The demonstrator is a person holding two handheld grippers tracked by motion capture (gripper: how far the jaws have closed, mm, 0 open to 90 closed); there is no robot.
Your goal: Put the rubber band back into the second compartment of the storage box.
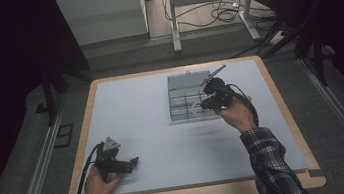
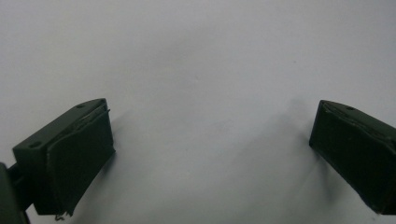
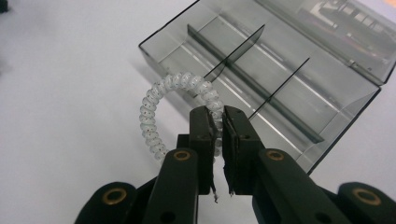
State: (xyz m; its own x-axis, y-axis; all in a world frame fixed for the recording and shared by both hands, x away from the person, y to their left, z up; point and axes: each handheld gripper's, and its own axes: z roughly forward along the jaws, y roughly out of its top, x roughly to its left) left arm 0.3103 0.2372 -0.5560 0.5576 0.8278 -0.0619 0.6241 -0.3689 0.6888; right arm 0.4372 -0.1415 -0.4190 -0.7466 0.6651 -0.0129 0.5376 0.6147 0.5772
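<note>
— What do we have, starting with the biggest thing?

— We see the table (image 1: 166,143), a pale grey top with a wooden rim. Towards its far right stands a clear divided box (image 1: 185,97), lid open, with partitions splitting it into compartments.

— And our two tools?

— Our left gripper (image 1: 130,162) rests low on the near left of the table, well apart from the box. In the left gripper view its jaws stand wide apart with only bare tabletop between them.

— The right one?

— Our right gripper (image 3: 218,123) is at the near edge of the box, its jaws pinched together on a white spiral hair tie (image 3: 154,116).

— Where exactly is the tie?

— It loops out to the left of the jaws, held at the box's near corner; part of the ring hangs over the table, part lies against the box's edge. We cannot tell whether it touches the box floor.
</note>
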